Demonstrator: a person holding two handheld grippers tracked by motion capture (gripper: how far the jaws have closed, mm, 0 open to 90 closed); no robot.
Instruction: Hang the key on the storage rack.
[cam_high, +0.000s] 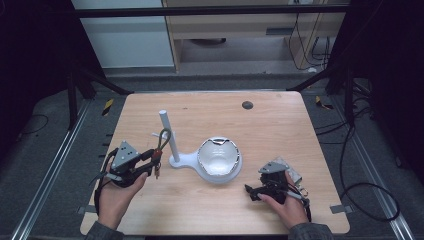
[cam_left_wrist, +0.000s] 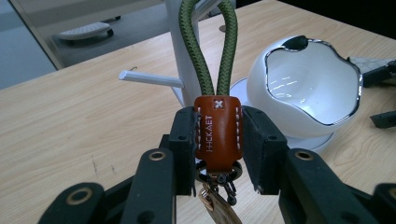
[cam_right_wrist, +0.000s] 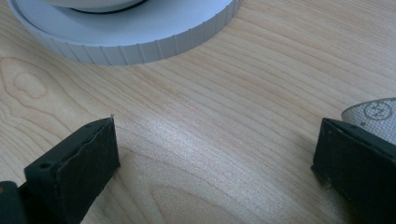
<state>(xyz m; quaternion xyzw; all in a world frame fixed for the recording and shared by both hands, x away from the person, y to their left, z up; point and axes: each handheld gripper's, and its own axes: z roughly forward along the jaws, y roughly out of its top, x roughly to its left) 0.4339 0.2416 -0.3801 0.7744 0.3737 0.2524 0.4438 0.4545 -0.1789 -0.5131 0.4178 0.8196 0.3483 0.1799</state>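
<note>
My left tongs (cam_left_wrist: 217, 140) clenched on the brown leather tab of the key strap (cam_left_wrist: 217, 133) (green loop upright), held above the desk (cam_high: 280, 125) beside the white stand (cam_high: 172, 145), toward its left edge, my right tongs (cam_right_wrist: 215, 163) released, resting near the front right corner.

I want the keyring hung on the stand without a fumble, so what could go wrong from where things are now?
The left gripper pinches just the orange-brown leather tab; the green cord loop might twist and miss the white stand's thin side peg. The loop is already close to the white upright post, so a nudge could shove the stand toward the white bowl with the chrome rim.
</note>
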